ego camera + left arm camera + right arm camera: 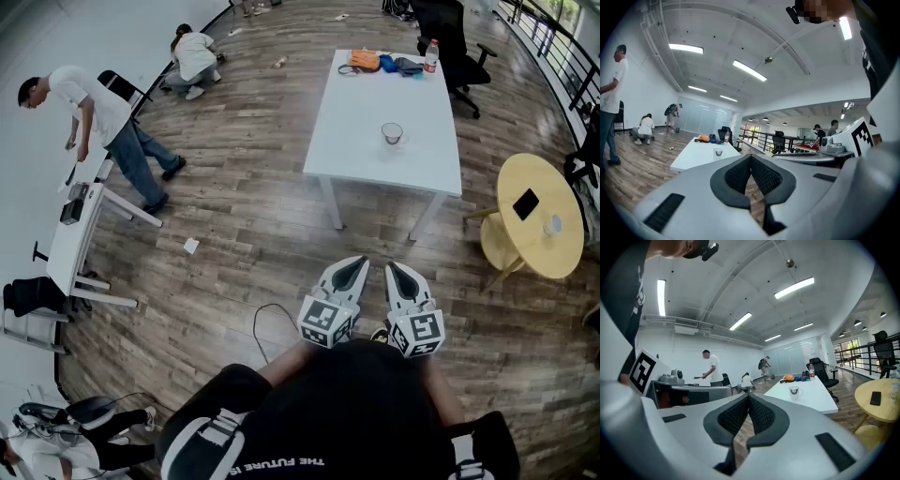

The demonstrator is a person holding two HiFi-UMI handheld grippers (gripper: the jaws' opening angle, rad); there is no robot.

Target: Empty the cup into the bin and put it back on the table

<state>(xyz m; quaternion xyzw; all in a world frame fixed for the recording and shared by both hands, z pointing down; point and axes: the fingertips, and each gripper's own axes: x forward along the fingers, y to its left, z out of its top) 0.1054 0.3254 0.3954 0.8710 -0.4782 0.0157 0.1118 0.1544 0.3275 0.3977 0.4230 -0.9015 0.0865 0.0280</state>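
A clear glass cup [393, 134] with a handle stands on the white table [361, 103], well ahead of me across the wooden floor. The same cup [718, 152] shows small in the left gripper view, and the cup [794, 391] sits right of centre in the right gripper view. My left gripper [352, 272] and right gripper [397, 275] are held side by side close to my body, far short of the table. Both are shut with nothing between their pads. No bin shows in any view.
An orange bag [364, 60], dark pouches and a bottle [431, 55] lie at the table's far end. A black office chair [453, 42] stands behind it. A round yellow side table [539, 220] with a phone stands right. People work at the left by a white desk [75, 225].
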